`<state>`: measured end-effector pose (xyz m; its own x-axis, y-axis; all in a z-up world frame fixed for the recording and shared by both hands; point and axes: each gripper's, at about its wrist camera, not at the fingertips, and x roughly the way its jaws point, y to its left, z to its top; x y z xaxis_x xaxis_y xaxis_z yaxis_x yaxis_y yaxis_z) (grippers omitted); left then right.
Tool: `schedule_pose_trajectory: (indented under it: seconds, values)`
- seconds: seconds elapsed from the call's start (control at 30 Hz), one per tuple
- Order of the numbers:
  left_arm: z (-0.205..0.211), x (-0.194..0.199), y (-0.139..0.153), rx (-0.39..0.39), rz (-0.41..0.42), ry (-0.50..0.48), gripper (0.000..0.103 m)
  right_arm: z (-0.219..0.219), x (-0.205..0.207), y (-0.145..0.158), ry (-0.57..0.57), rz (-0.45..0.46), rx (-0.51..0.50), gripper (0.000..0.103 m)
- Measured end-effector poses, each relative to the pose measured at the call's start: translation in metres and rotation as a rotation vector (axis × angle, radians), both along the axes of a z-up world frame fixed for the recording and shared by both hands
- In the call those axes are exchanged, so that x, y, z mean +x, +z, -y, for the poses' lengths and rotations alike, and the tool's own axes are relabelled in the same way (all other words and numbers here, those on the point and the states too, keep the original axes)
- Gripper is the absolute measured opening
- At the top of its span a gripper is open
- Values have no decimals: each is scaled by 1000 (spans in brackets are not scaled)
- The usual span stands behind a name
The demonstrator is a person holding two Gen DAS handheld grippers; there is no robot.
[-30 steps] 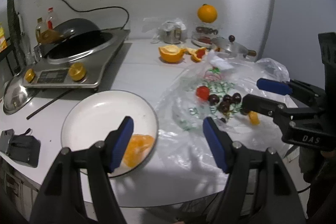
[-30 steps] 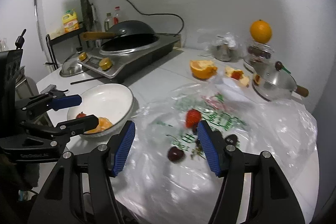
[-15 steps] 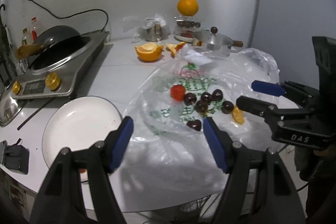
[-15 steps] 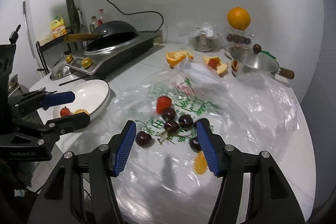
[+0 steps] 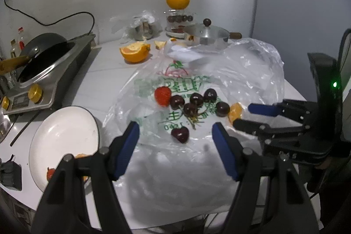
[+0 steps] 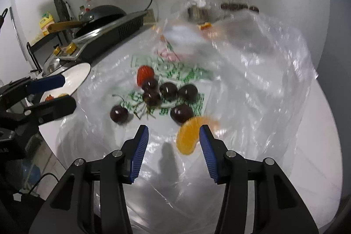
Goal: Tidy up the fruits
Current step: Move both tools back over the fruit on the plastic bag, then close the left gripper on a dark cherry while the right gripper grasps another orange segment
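Orange segment [image 6: 189, 137] lies beside the wide-open right claw [image 6: 173, 150]; center it, then close gently. Left claw [image 5: 175, 146] also wide.

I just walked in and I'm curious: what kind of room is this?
Most likely a home kitchen counter. A wok sits on a countertop cooker, a lidded pot stands by the wall, and cherries and a strawberry lie on a plastic bag.

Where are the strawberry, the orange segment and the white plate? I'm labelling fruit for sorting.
strawberry [image 5: 162, 96], left wrist view, middle of its red body.
orange segment [image 6: 188, 135], right wrist view, centre of its flesh.
white plate [image 5: 63, 135], left wrist view, bare inner surface.
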<state>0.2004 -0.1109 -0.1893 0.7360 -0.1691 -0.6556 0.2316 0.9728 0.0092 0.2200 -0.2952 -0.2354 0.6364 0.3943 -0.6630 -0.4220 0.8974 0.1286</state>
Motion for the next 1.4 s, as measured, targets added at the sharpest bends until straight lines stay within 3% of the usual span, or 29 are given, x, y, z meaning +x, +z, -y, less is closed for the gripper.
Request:
schedule_pose_trajectory:
  seconds: [0.23, 0.63, 0.77, 0.87, 1.03, 1.1, 1.4]
  values:
    - [9, 8, -3, 14, -2, -17, 70, 10, 13, -15, -11, -77, 31, 51]
    - [16, 27, -17, 46, -11, -64, 70, 26, 18, -15, -70, -73, 12, 55]
    - [19, 33, -21, 54, 17, -121, 70, 20, 15, -9, -66, -45, 15, 55]
    - [22, 42, -30, 92, -14, -131, 69, 14, 17, -7, -61, -34, 12, 55]
    - [20, 52, -45, 98, -72, -125, 56, 7, 24, -12, -68, -47, 4, 50]
    - [21, 55, -49, 102, -89, -136, 45, 6, 26, -13, -72, -54, 7, 50]
    - [15, 59, -64, 119, -149, -114, 45, -1, 27, -18, -104, -43, -10, 47]
